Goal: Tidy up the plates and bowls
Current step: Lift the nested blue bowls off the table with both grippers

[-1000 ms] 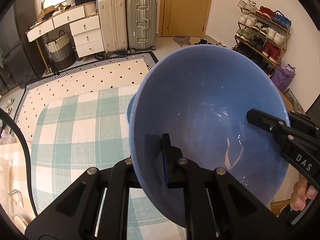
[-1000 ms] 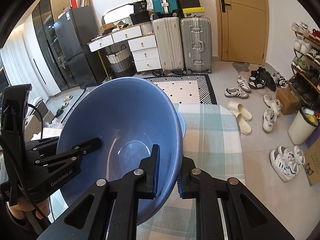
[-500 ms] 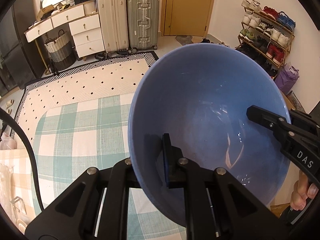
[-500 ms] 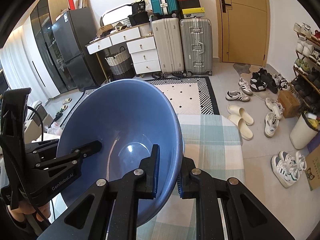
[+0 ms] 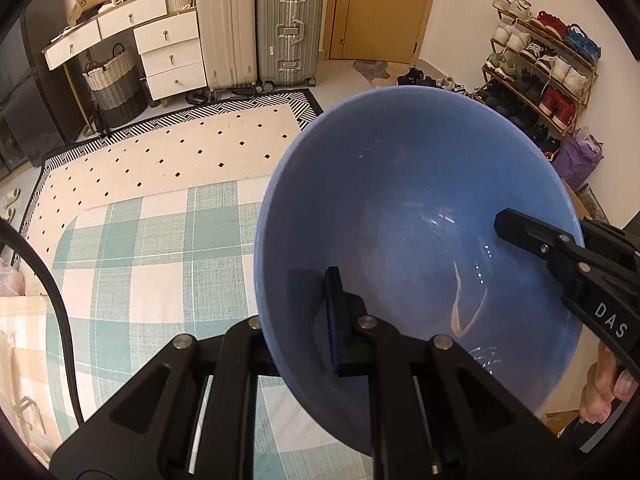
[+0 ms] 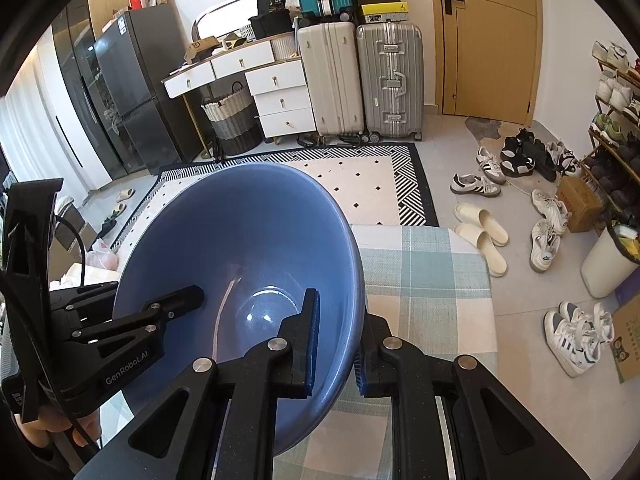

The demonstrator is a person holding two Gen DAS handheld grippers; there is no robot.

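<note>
A large blue bowl [image 5: 400,208] hangs tilted above the table with the green check cloth [image 5: 160,260], gripped from two sides. My left gripper [image 5: 308,296] is shut on its near rim, one finger inside the bowl and the other hidden behind the wall. From the right, my right gripper [image 5: 520,232] reaches over the opposite rim. In the right wrist view the bowl [image 6: 240,232] fills the middle; my right gripper [image 6: 338,340] is shut on its rim, a finger on each side of the wall. The left gripper [image 6: 180,300] enters from the left there.
The cloth-covered table [image 6: 420,272] ends just beyond the bowl. Past it lie a patterned rug [image 5: 180,152], suitcases [image 6: 360,80], a drawer unit [image 5: 168,52], loose shoes [image 6: 480,228], a shoe rack [image 5: 540,64] and a white bin [image 6: 608,264]. A person's fingers [image 5: 604,392] show at the right edge.
Both grippers have carried the bowl toward the table's far edge and slightly down. A smaller blue rim that showed behind the bowl is out of sight now. Both grips are unchanged.
</note>
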